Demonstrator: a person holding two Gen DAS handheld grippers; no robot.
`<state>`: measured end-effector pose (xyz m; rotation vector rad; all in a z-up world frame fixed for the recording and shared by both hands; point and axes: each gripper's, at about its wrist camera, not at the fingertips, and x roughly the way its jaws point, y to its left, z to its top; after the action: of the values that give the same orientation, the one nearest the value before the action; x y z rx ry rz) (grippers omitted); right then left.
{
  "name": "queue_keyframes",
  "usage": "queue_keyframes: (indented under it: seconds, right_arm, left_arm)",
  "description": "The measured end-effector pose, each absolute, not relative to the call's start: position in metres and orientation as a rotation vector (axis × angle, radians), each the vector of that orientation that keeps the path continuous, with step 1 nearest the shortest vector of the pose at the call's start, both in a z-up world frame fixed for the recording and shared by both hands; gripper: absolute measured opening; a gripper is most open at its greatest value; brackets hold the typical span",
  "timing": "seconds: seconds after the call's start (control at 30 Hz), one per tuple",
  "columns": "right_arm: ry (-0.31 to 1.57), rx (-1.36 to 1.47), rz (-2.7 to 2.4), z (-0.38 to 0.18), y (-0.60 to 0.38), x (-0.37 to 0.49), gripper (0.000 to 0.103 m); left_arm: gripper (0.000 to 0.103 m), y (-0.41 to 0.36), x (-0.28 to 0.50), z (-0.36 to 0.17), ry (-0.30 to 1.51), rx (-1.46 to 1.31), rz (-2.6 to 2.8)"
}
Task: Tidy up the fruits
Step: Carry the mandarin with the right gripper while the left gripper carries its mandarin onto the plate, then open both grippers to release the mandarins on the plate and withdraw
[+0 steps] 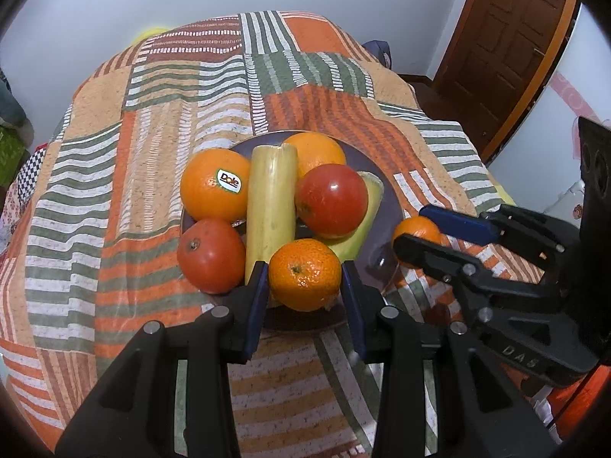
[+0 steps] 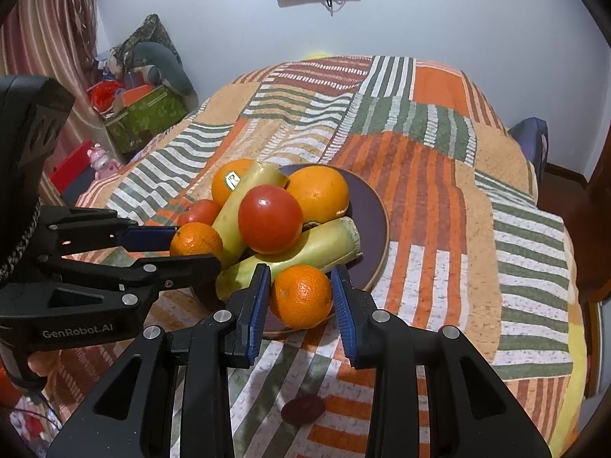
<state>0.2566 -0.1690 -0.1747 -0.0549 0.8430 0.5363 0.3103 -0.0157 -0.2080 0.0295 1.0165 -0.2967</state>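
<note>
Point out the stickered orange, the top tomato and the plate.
stickered orange (image 1: 214, 191), left wrist view, its peel beside the label
top tomato (image 2: 270, 218), right wrist view, its front skin
plate (image 2: 372, 221), right wrist view, its bare right side

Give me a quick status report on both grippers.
Left gripper around a mandarin, right gripper around another mandarin, both at the plate edge. Nothing in the way.

the left hand-held gripper (image 1: 303, 282) is matte black plastic with triangular cut-outs in its two arms, round silver screw heads at the joints, and blue ribbed pads (image 1: 256, 305) lining its fingers. the right hand-held gripper (image 2: 301, 297) has the same black frame, silver screws and blue pads (image 2: 345, 305). seen from the right wrist, the left one's side reads "genrobot.ai" in pale letters.
</note>
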Motion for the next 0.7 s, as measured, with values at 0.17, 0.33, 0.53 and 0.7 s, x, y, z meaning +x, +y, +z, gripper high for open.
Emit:
queue_keyframes:
  seconds: [0.17,0.33,0.53,0.7]
  right_arm:
    - [0.874,-0.053,0.538,-0.187,-0.168,0.263,0.03]
    - [0.887,-0.04,0.537,-0.192,-0.169,0.266,0.03]
    - [0.896,-0.052,0.54,-0.196,-0.165,0.266,0.03]
    - [0.905,-0.059,0.539,-0.197,-0.162,0.27,0.032]
  left_arm:
    - [0.038,-0.017,0.316,-0.212,1.02,0.041,-0.303]
    - [0.038,-0.018,0.321,-0.214,1.014,0.041,-0.305]
    - [0.038,-0.02,0.322,-0.214,0.999,0.051,-0.301]
    - [0.04,-0.022,0.321,-0.214,0.994,0.069,-0.287]
